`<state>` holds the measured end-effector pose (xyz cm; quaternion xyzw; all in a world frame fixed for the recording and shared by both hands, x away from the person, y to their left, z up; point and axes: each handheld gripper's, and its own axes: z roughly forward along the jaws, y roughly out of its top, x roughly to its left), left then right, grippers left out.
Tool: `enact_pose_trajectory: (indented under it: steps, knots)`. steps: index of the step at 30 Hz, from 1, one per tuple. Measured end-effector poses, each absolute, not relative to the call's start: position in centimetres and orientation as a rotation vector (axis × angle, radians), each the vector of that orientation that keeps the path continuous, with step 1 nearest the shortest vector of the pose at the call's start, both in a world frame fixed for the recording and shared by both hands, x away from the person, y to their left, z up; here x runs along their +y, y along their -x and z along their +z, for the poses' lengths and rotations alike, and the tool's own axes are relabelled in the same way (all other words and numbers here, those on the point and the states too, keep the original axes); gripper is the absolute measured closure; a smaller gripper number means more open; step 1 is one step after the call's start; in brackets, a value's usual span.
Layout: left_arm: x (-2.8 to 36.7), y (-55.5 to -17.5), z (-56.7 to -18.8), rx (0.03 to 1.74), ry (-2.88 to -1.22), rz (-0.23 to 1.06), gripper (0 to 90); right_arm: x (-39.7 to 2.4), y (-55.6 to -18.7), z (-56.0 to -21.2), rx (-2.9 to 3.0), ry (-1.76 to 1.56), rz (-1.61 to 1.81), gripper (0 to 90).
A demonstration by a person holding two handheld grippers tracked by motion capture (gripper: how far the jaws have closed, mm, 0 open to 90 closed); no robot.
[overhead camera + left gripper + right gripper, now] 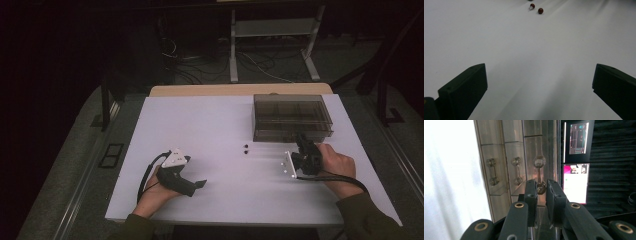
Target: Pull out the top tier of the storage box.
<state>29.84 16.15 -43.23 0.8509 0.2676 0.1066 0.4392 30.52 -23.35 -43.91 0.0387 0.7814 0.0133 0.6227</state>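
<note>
Standing at the far right of the white counter (210, 125), the smoky clear drawer box (292, 116) faces the person, its three handles in a row. The right claw (541, 188) is clenched on the end drawer's handle (539, 173) — the jaws pinch its lower knob in the right gripper view. Two small dark red beads (536, 8) lie near the middle of the counter, well apart from the box. The left claw (200, 183) rests released — jaws wide over bare counter.
</note>
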Motion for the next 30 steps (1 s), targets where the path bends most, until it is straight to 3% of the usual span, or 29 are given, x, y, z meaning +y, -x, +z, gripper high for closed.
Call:
enact_pose_trajectory:
  steps: [9,11,12,30]
  knots:
    - [16.2,-29.8,-43.2,0.664,-2.112,0.267,0.0,-23.2,-30.0,-43.9,1.793,-0.086,0.03,77.4]
    - [16.2,-29.8,-43.2,0.663,-2.112,0.267,0.0,-23.3,-29.7,-43.9,1.8,-0.085,0.031,70.1]
    - [16.2,-29.8,-43.2,0.664,-2.112,0.265,0.0,-23.3,-29.2,-44.0,1.801,-0.082,0.034,60.9]
    - [16.2,-29.8,-43.2,0.662,-2.112,0.267,0.0,-23.6,-26.8,-44.4,1.829,-0.078,0.093,37.7]
